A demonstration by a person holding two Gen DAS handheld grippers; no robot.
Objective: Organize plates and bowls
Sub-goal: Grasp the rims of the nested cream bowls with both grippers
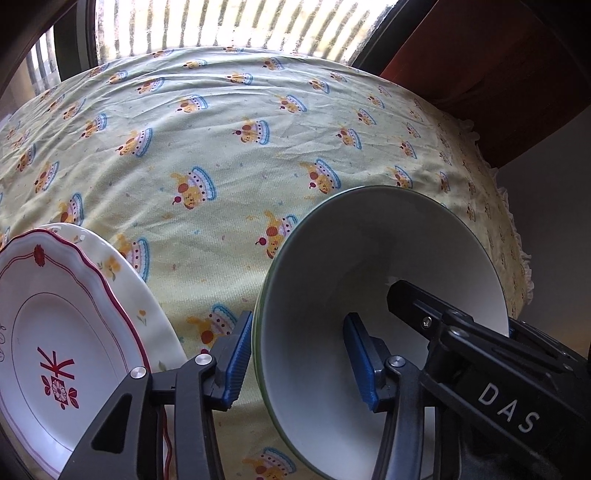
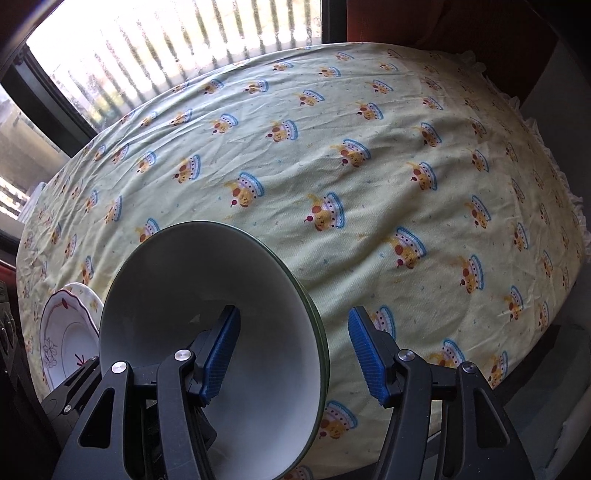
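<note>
A pale yellow-green tablecloth printed with small cake motifs covers the whole table, wrinkled in places and frilled along its far right edge, with a bright slatted window behind it and a dark reddish panel at the upper right. On the left of the cloth sits a plate with a scalloped dark-red rim and red floral marks, stacked on a cream plate with yellow flowers that shows beyond its right edge; the pair also appears small at the lower left of the right wrist view. Just to the right of these plates is the white bowl, deep and plain inside with a thin green rim, appearing tilted toward the cameras; it sits near the front of the table. Both tongs straddle its rim from opposite sides. The left gripper has one blue ribbed pad outside the bowl's left wall and the other inside, with a visible gap to the wall, so it is spread wide rather than clamped. The right gripper likewise has its left pad inside the bowl and its right pad outside over the cloth, set wide apart. The right gripper's black body, marked DAS, reaches into the bowl in the left wrist view.
</note>
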